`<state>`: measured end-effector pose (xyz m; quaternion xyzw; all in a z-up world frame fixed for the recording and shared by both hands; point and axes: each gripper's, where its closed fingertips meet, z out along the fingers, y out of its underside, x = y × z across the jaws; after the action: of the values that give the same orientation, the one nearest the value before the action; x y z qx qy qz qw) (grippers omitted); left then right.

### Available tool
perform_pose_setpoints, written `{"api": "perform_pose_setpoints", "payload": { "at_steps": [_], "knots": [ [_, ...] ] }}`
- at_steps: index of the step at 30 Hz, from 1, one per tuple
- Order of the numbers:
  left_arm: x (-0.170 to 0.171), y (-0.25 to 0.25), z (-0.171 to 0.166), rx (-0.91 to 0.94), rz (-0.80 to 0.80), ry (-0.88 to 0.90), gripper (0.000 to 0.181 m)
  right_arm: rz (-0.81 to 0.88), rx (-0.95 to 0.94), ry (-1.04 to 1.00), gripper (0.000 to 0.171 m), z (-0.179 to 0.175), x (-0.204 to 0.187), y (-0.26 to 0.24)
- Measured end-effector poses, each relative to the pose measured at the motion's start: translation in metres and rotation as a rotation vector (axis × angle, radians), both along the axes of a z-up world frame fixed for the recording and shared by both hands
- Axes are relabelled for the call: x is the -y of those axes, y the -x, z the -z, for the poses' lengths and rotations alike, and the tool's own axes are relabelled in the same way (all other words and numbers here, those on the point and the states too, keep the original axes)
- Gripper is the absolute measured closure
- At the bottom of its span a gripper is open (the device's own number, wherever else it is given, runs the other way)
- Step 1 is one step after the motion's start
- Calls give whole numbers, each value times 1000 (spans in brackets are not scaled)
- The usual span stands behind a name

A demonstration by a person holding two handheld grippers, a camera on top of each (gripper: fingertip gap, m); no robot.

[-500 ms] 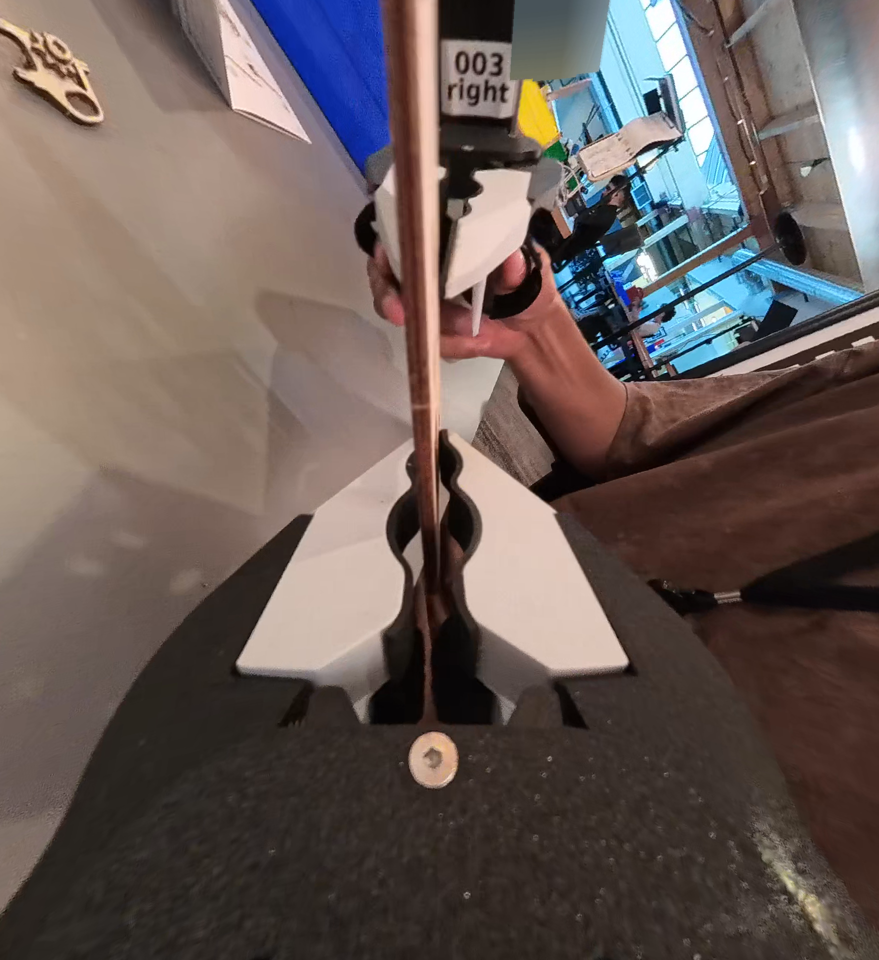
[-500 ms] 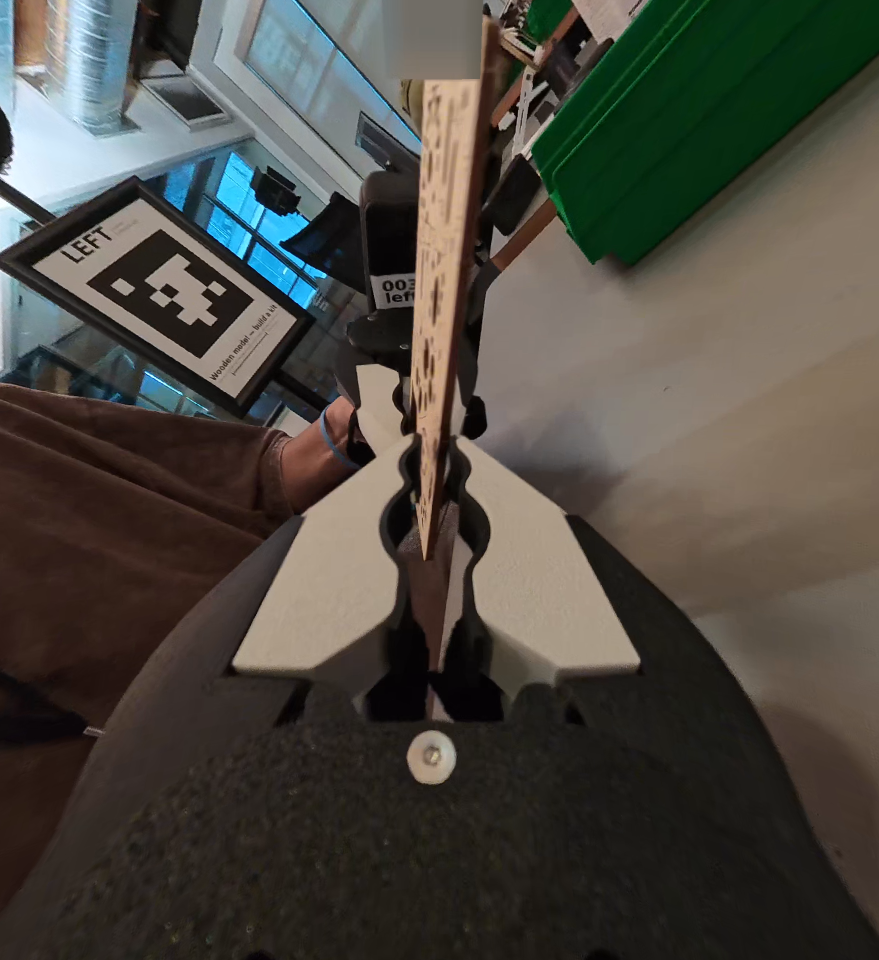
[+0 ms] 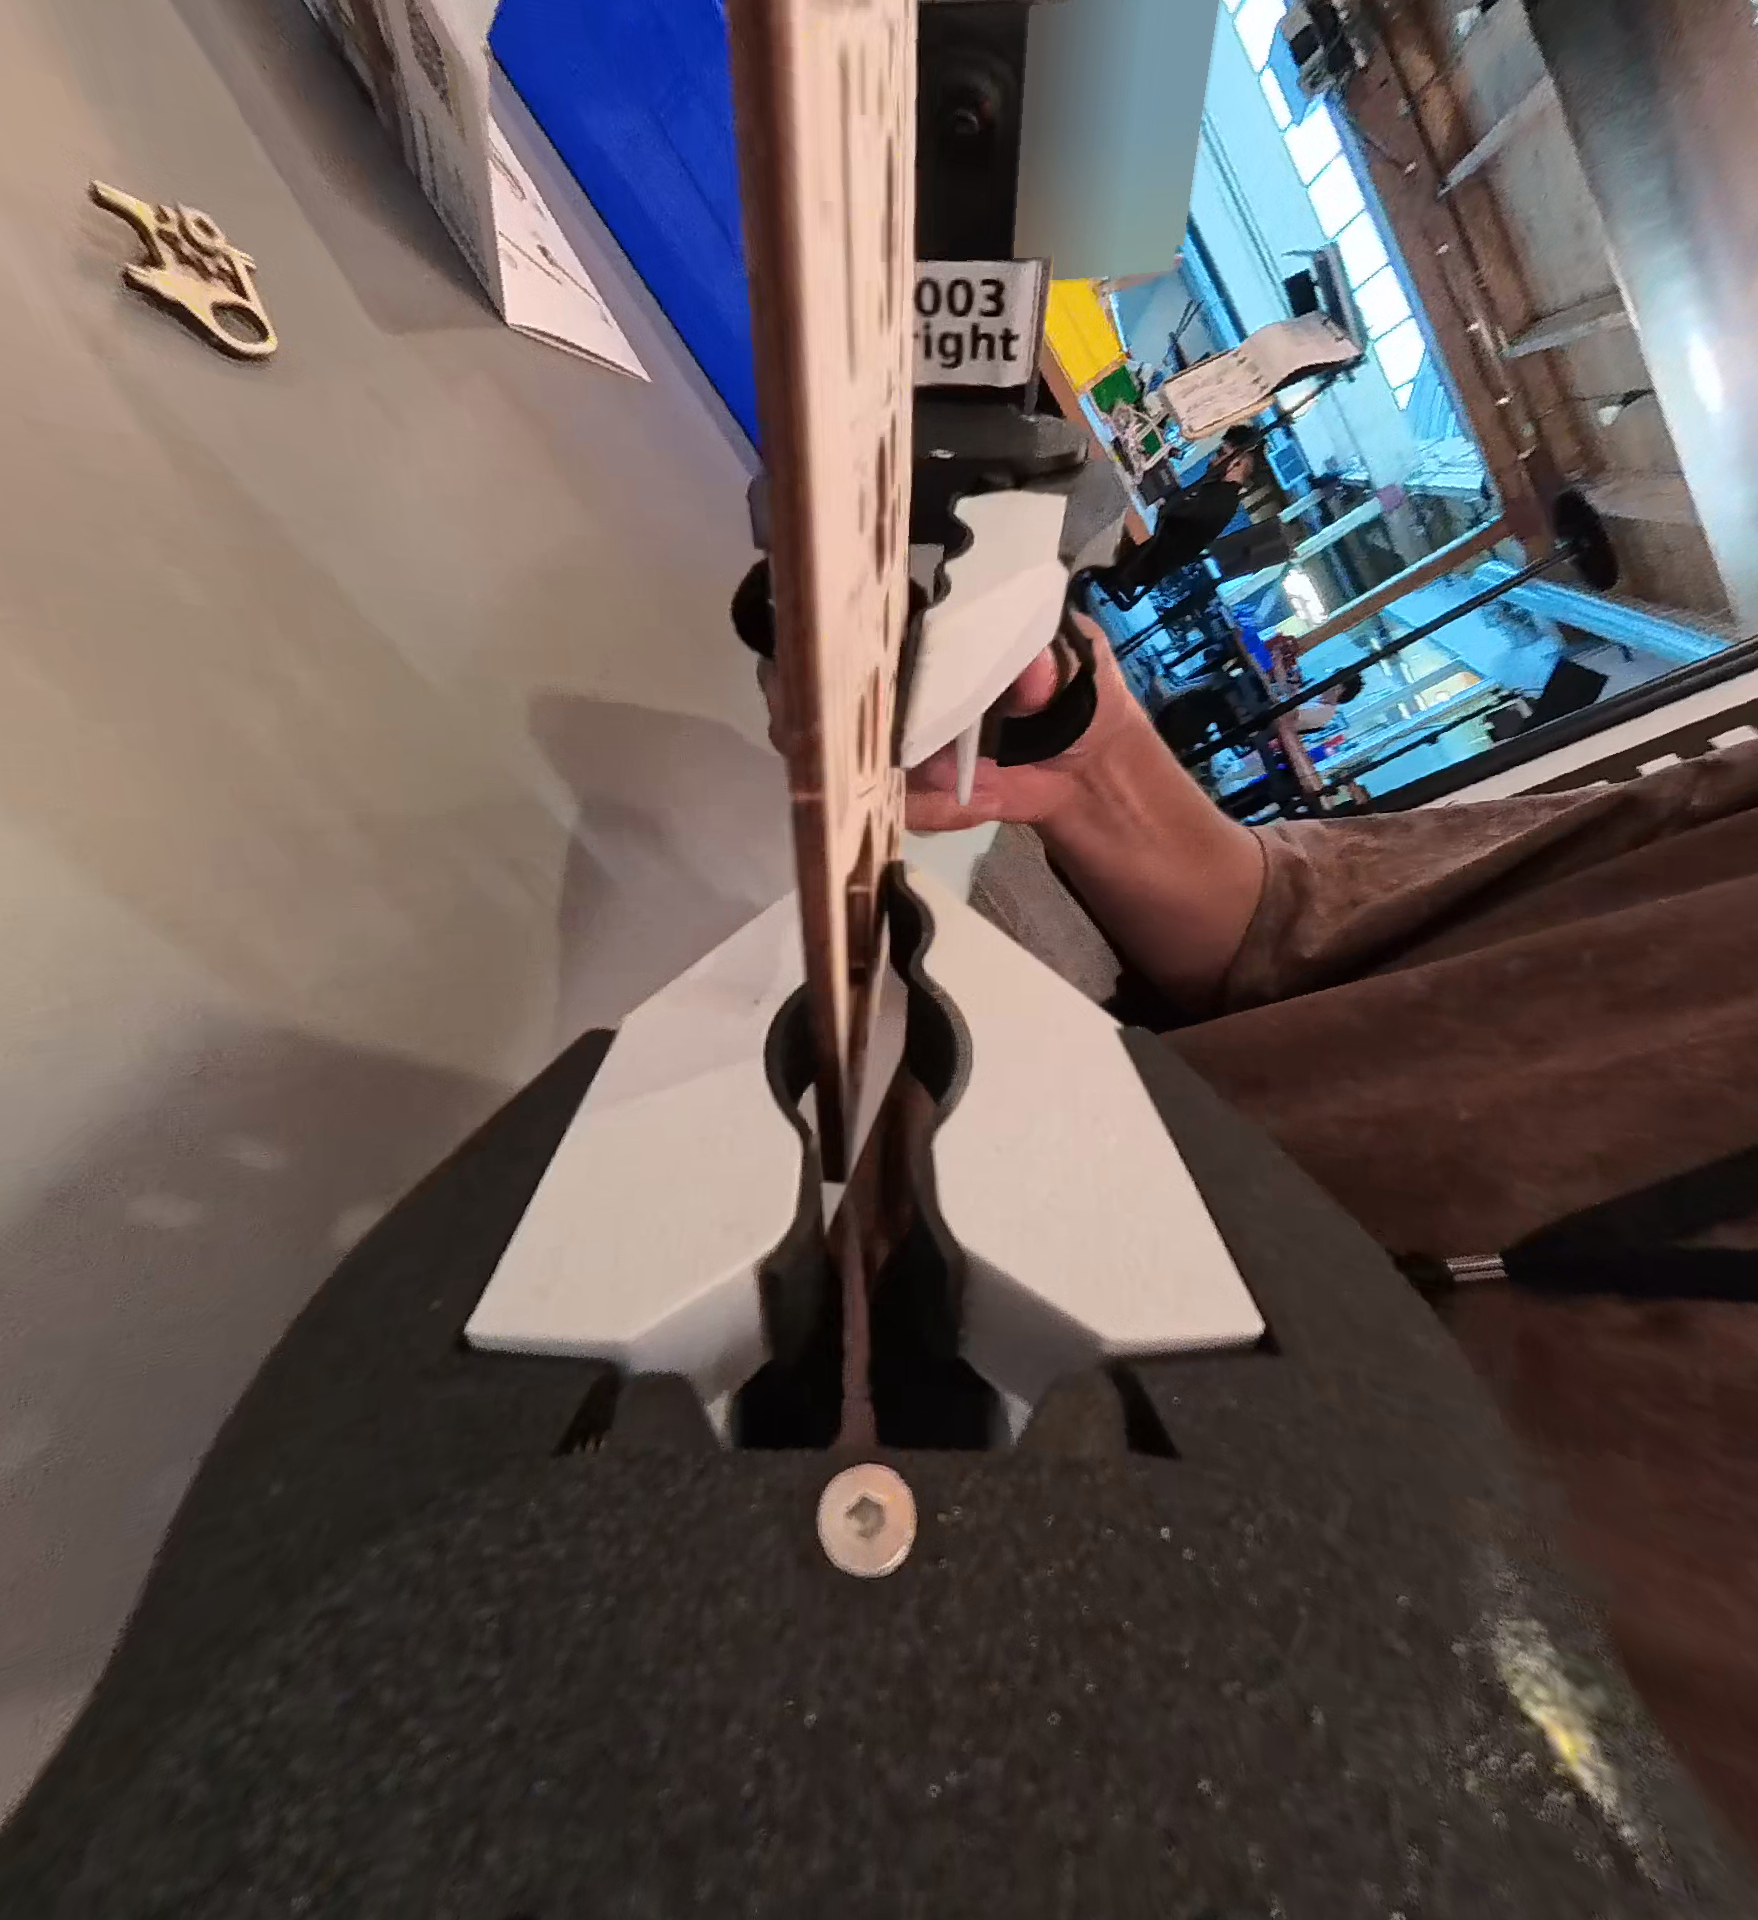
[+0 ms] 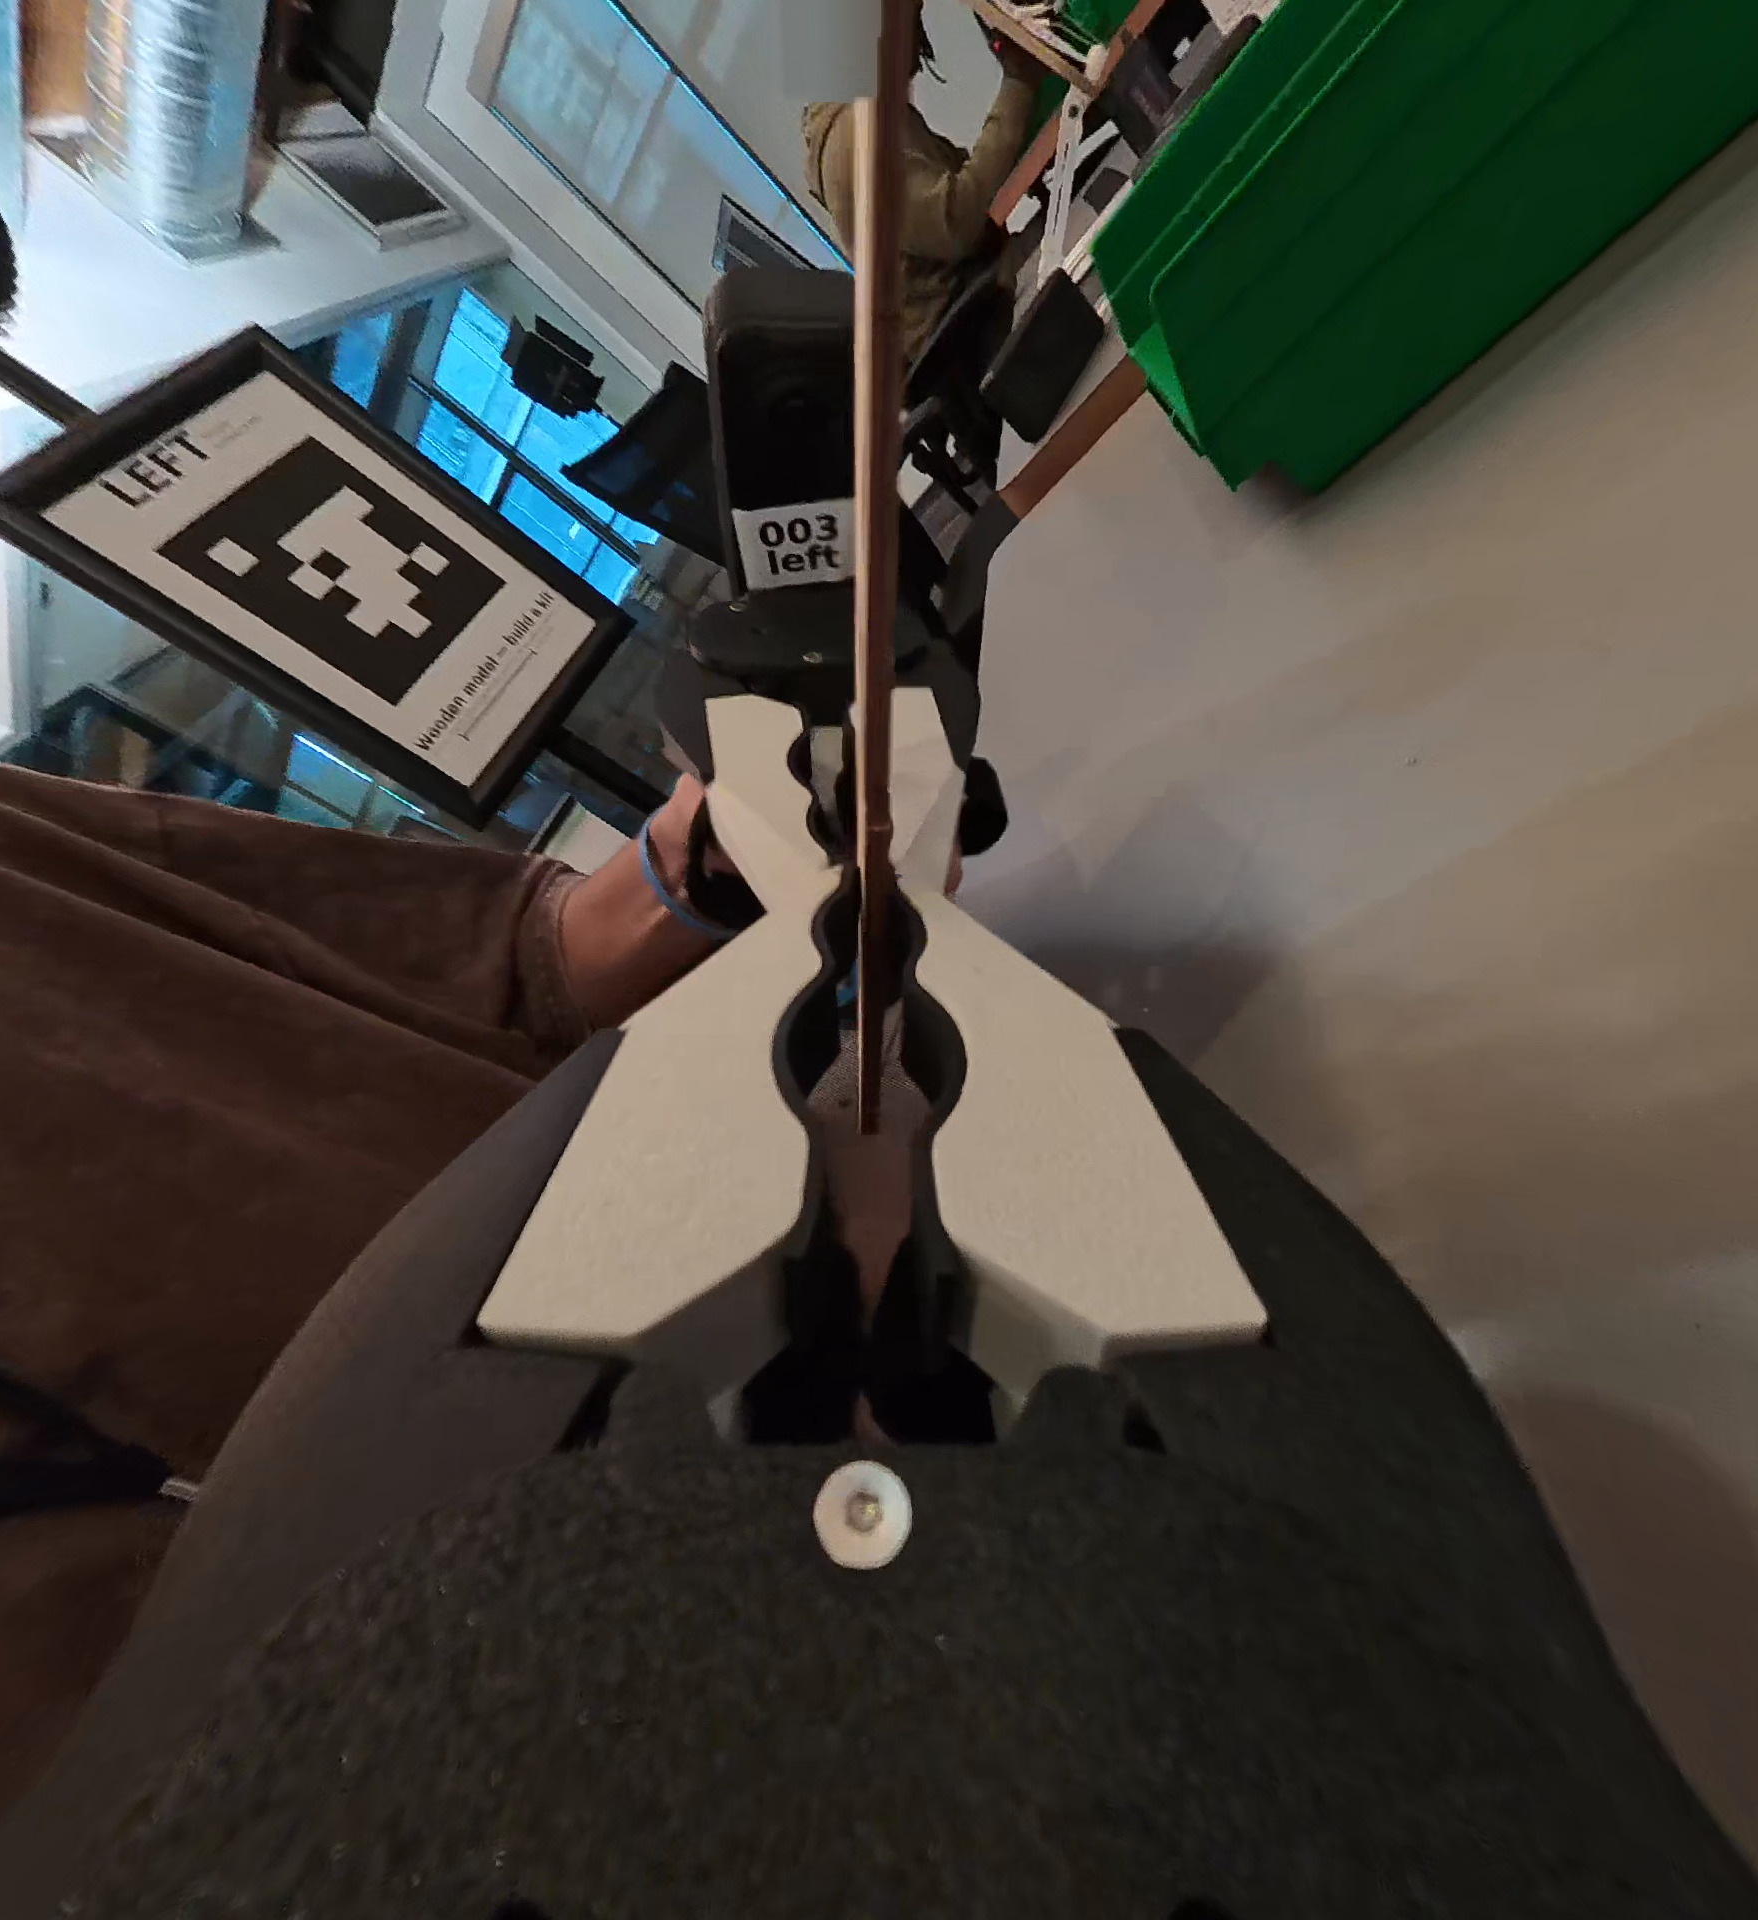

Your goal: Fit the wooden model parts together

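A thin wooden sheet (image 3: pixel 833 520) of laser-cut model parts is held above the grey table between both grippers. My left gripper (image 3: pixel 854 894) is shut on one end of it; the sheet's cut-out face shows at a slant. My right gripper (image 4: pixel 875 894) is shut on the other end, where the sheet (image 4: pixel 875 416) shows edge-on. Each gripper faces the other: the right one (image 3: pixel 968 644) shows behind the sheet in the left wrist view, the left one (image 4: pixel 802 790) in the right wrist view. A loose wooden part (image 3: pixel 194 275) lies on the table at far left.
A white box and a printed paper sheet (image 3: pixel 542 270) lie by a blue panel (image 3: pixel 646 156) at the table's back. Green bins (image 4: pixel 1426 260) stand on the table's far side. A framed marker sign (image 4: pixel 314 582) and the person's brown sleeve (image 4: pixel 179 987) are close. Both grippers' tips are close together, under 4 cm apart.
The sheet has turned between the grippers: its face now shows in the left wrist view and only its edge in the right wrist view. Both grippers still hold it.
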<state>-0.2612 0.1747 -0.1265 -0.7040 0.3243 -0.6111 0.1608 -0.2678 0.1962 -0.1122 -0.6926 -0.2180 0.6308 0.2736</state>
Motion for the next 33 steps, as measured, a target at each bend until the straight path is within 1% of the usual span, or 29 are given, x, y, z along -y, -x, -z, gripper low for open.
{"api": "perform_pose_setpoints", "payload": {
  "at_steps": [2,4,10,16,21,26,30,33],
  "knots": [
    [-2,1,-6,27,-15,-10,167,-12,5,-6,168,0,2,0],
    [-2,1,-4,15,-12,-16,178,-19,-4,3,168,0,3,1],
    [-6,2,-4,16,-35,-10,180,14,-20,12,166,1,-3,2],
    [-11,2,-1,1,-86,-33,180,61,50,-38,164,4,-9,1],
    [-11,1,0,7,-87,-36,179,68,53,-50,166,4,-8,1],
    [-14,1,11,-34,-91,-41,179,101,106,-3,166,17,-11,1],
    [-16,-2,18,-34,-88,-26,179,97,104,36,166,24,-14,-2],
    [-17,-4,16,22,-59,-5,179,85,54,28,166,20,-15,-4]
  ]
}}
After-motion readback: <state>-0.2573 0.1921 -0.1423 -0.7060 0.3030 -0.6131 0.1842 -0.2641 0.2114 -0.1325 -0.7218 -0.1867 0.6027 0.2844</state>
